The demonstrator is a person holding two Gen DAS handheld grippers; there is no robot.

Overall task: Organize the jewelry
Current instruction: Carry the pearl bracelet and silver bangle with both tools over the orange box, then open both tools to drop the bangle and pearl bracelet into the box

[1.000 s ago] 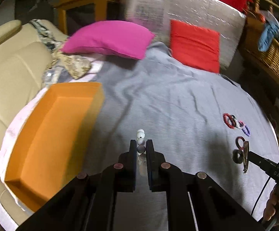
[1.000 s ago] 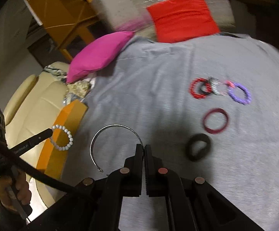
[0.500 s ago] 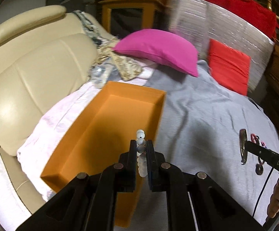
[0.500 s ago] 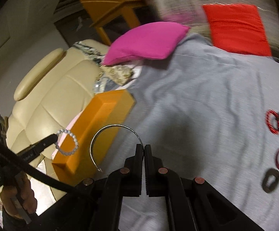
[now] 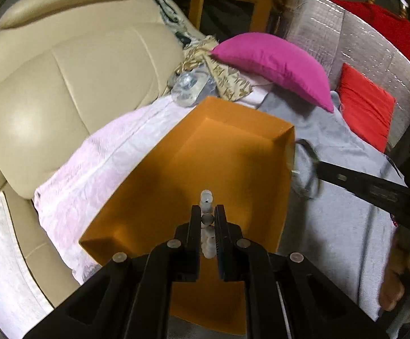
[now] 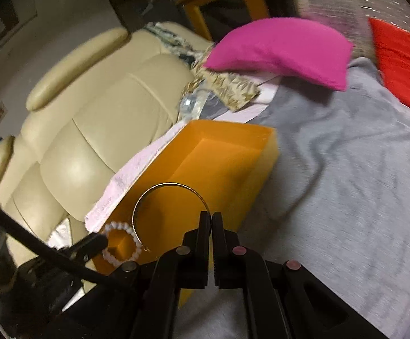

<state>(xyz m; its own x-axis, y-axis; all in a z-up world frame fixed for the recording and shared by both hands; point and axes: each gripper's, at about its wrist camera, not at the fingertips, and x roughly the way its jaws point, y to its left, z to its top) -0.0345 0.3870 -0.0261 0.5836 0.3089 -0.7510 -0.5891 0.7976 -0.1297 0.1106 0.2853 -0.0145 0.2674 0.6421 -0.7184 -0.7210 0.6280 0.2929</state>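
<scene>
Grey bedspread [image 6: 346,169] underneath, orange box [image 5: 219,155] just ahead: left gripper [image 5: 207,220] pinching white bead bracelet [image 5: 206,197], right gripper [image 6: 211,221] clamping thin metal bangle [image 6: 165,185], both poised above for dropping in.

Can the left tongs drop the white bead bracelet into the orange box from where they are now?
Probably yes. The left tongs hold the white bead bracelet over the open orange box, and nothing shows between them.
</scene>
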